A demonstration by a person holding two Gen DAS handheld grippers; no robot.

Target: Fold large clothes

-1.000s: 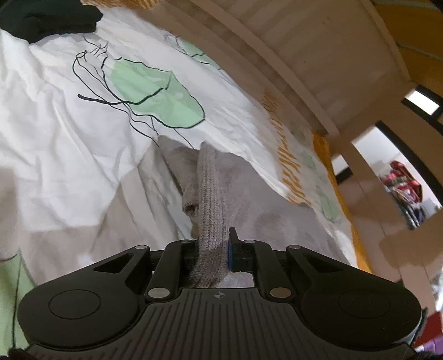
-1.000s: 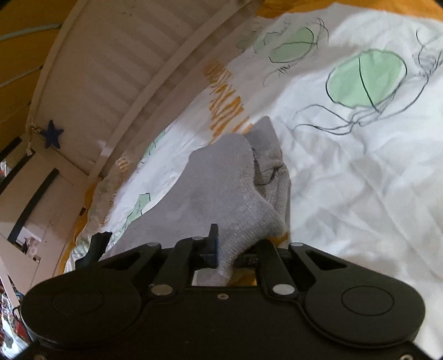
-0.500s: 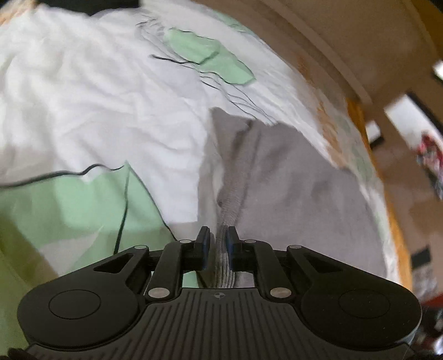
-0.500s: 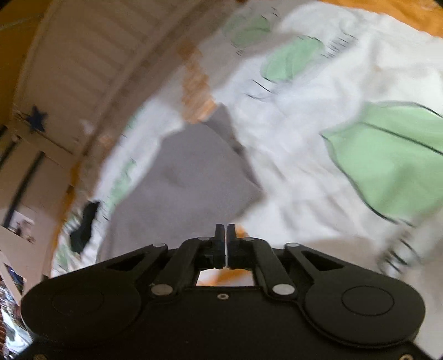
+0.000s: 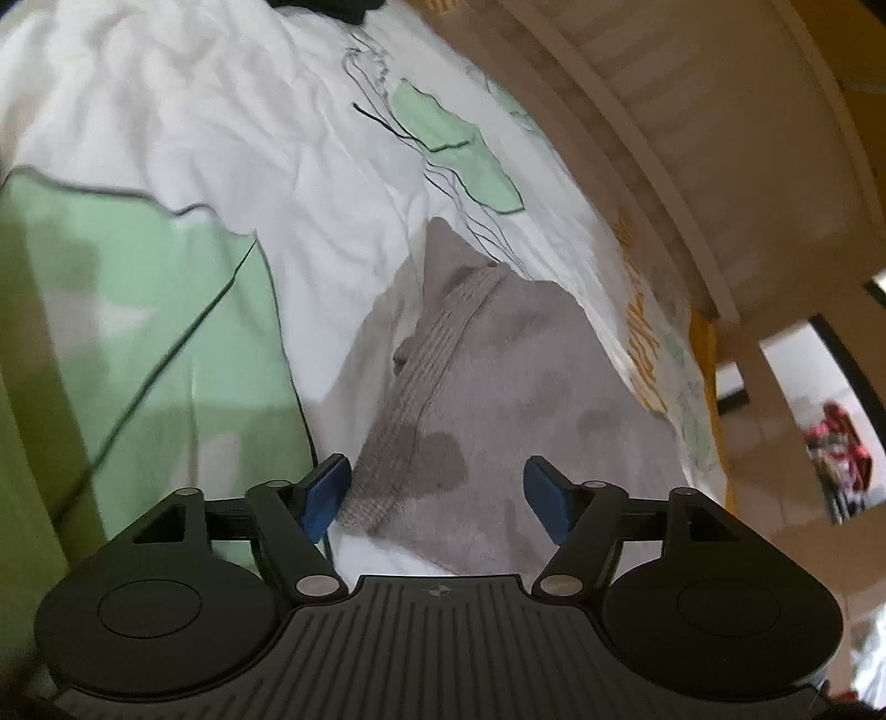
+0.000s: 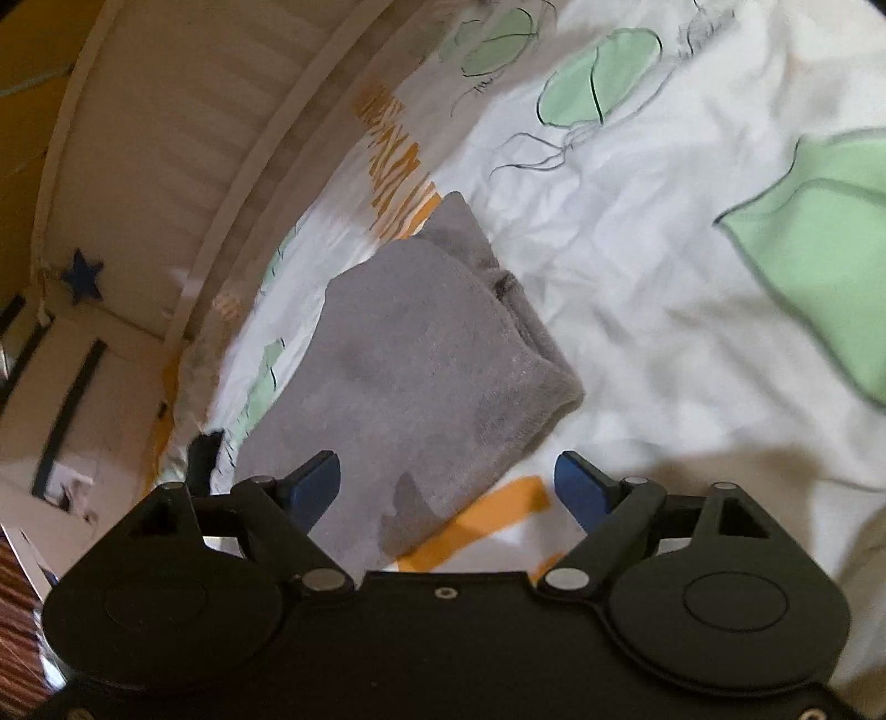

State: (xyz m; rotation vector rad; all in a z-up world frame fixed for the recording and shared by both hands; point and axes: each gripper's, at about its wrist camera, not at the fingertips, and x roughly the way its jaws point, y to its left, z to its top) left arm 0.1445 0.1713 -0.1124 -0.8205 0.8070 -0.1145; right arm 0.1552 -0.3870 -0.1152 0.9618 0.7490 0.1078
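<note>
My left claw (image 5: 437, 490) has its jaws opening, blue pads (image 5: 326, 487) well apart, with the ribbed hem of the grey garment (image 5: 498, 376) lying between them; the left pad is just beside that hem, and I cannot tell whether it touches. My right claw (image 6: 446, 487) is likewise opening, its pads (image 6: 581, 487) wide, with the garment's near corner (image 6: 410, 515) between them and unpressed. The garment (image 6: 421, 354) lies folded flat on the white bedcover (image 6: 637, 266), which carries green and orange prints. Beyond the garment on the far side runs the pale slatted bed frame (image 6: 183, 138), bearing a dark blue star (image 6: 83, 274). A dark item (image 5: 326, 8) sits at the far edge of the bedcover (image 5: 194, 138).
</note>
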